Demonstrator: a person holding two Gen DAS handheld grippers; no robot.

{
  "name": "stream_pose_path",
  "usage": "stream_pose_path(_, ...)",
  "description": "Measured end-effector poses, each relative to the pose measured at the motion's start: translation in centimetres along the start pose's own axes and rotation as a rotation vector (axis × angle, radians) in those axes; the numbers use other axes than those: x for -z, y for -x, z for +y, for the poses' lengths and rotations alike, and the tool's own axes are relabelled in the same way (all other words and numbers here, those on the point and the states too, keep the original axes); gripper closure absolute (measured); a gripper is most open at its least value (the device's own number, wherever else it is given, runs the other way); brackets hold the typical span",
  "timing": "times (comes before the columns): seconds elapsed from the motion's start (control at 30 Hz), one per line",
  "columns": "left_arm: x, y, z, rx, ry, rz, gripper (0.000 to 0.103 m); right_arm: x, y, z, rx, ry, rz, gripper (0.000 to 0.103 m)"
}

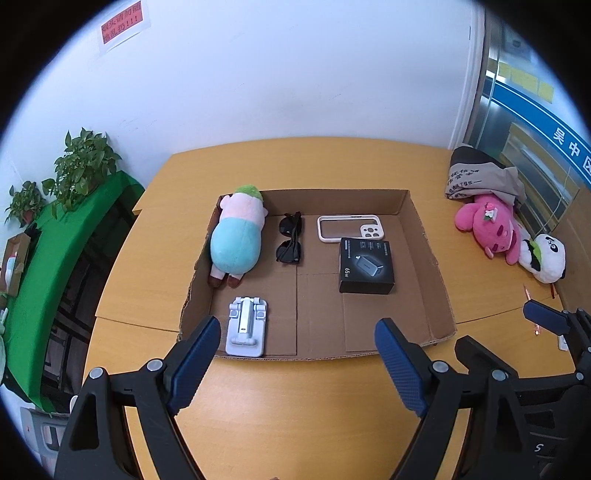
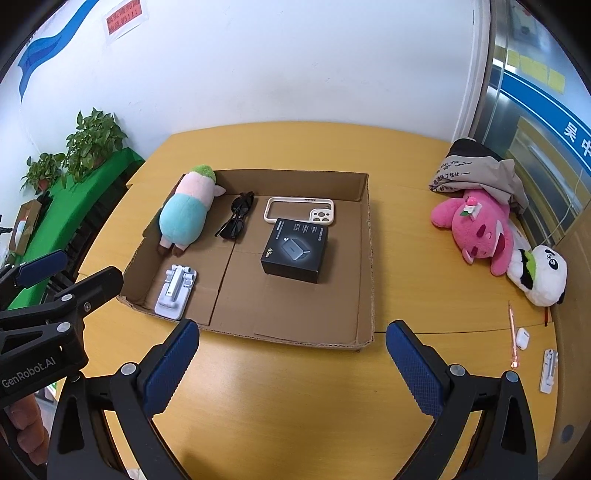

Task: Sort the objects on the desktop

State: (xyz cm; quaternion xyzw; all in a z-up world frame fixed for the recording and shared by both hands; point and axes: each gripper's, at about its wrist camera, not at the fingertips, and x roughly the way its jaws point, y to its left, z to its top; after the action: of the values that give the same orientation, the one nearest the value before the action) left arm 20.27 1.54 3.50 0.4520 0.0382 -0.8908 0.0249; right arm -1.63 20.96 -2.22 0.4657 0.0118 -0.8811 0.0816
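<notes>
Red wall notice (image 2: 123,18), characters too blurred.

A tray (image 1: 424,236) of matt corrugated cardboard is seen; the toy (image 1: 236,236) is of soft plush, the table (image 1: 295,398) of smooth wood-look laminate.

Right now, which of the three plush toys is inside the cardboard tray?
The blue-bodied plush with green hair, lying along the tray's left wall. The pink plush and panda plush lie on the table by the right edge.

white wall (image 1: 280,74), orange table (image 1: 295,406)
</notes>
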Motion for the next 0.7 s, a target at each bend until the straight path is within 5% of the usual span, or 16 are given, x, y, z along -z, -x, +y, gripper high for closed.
stream_pose_path(0.7, 1.3, -0.2, 0.5, 0.021, 0.026, 0.024, 0.017, 0.7, -0.1, -0.5, 0.015, -0.01, 0.01, 0.0)
